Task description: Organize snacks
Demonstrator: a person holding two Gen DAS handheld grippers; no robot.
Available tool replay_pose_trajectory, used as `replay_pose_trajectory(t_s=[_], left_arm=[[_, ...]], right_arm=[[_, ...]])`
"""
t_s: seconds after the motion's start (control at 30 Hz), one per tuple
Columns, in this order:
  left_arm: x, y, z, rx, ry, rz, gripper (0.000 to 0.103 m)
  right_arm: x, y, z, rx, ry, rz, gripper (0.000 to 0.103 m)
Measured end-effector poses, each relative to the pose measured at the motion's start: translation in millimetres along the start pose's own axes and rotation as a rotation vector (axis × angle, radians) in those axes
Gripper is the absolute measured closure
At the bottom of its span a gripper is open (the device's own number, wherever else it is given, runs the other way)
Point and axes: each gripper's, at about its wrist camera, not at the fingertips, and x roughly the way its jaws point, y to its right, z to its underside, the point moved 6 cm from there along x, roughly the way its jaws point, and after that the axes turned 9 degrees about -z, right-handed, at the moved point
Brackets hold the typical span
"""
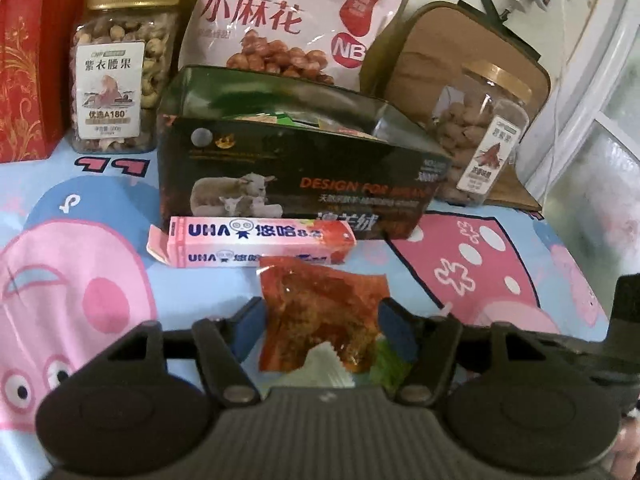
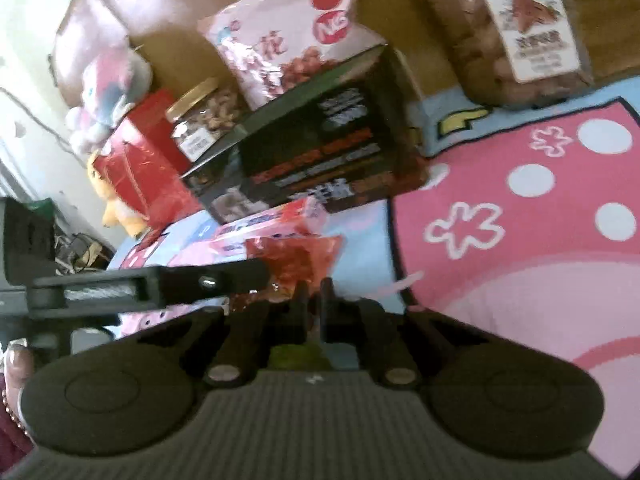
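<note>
red snack packet (image 1: pixel 320 312) between open left claw (image 1: pixel 322 320) fingers

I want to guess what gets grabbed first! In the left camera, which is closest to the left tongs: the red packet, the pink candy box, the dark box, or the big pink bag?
1. Red packet, between the left tongs.
2. Candy box, just beyond.
3. Dark box, behind that.
4. Pink bag, at the back.

A red translucent snack packet (image 1: pixel 320 312) lies flat on the cartoon cloth, nearest, its near edge over a green-and-white wrapper (image 1: pixel 384 364). Just beyond it a pink UHA candy box (image 1: pixel 256 242) lies on its side, left flap open, against the open dark box (image 1: pixel 296 168) behind it.
</note>
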Motion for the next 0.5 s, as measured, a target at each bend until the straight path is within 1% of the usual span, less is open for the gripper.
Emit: replay_pose_trajectory(t_s=[0.07,0.13,0.17,0.2,0.23,0.27,0.3,0.33,0.37,0.4,0.43,0.47,0.5], left_arm=[[-2,-3,0,-0.028,-0.003,0.017,0.04],[-4,-8,0,-0.076,-0.008,0.06,0.042],[-5,-10,0,-0.095,-0.003,0.077,0.054],[-6,-12,-1,-0.104,0.0,0.084,0.06],[-5,-12,-2,-0.106,0.003,0.083,0.071],[-5,-13,-2,-0.108,0.005,0.082,0.091],[-5,-13,-3,-0.115,0.0,0.108,0.1],[-6,-11,-2,-0.139,-0.014,0.166,0.101],[-7,-9,-2,-0.153,-0.013,0.187,0.101],[-10,-6,-2,-0.134,0.005,0.162,0.101],[-12,-4,-2,-0.103,0.028,0.132,0.101],[-13,-3,-2,-0.08,0.04,0.105,0.101],[-12,-3,0,-0.078,0.032,0.092,0.1]], right_arm=[[-6,0,0,0.027,0.024,-0.03,0.1],[-16,6,0,0.078,0.061,-0.065,0.1],[-20,9,0,0.106,0.077,-0.09,0.1],[-20,11,-2,0.129,0.082,-0.107,0.1],[-21,13,-2,0.145,0.082,-0.118,0.1],[-21,12,-1,0.142,0.08,-0.118,0.1],[-20,9,-2,0.131,0.084,-0.115,0.1],[-21,6,-1,0.122,0.088,-0.131,0.1],[-19,2,-1,0.121,0.09,-0.156,0.1],[-19,-2,-1,0.109,0.095,-0.163,0.1],[-17,-6,-1,0.087,0.099,-0.152,0.1],[-17,-10,-1,0.053,0.109,-0.126,0.1],[-18,-11,-2,0.032,0.124,-0.103,0.1]])
